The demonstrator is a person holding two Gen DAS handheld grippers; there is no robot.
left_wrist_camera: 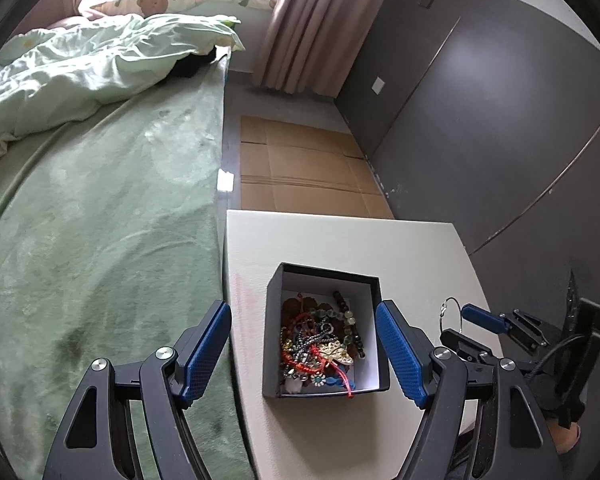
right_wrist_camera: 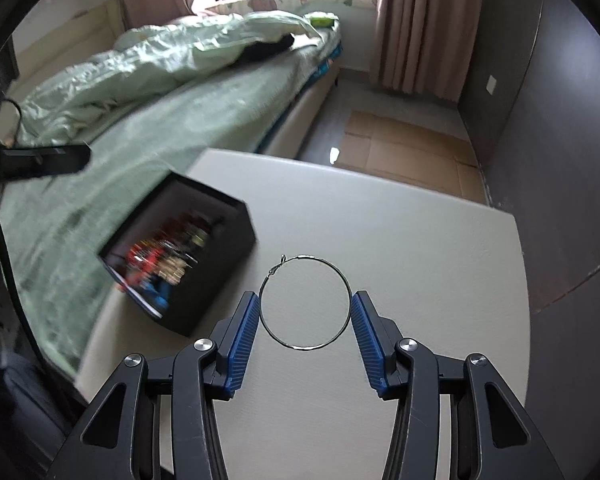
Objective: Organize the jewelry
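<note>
A green bed (left_wrist_camera: 100, 208) runs along the left of a white table (left_wrist_camera: 340, 240). On the table stands a black box (left_wrist_camera: 324, 332) of tangled jewelry, sharp only from the left wrist, whose left gripper (left_wrist_camera: 304, 354) hangs spread above it, holding nothing. The right-wrist view alone shows the right gripper (right_wrist_camera: 304, 316) pinching a thin hoop earring (right_wrist_camera: 304, 302) edge to edge between its pads, beside the box.
</note>
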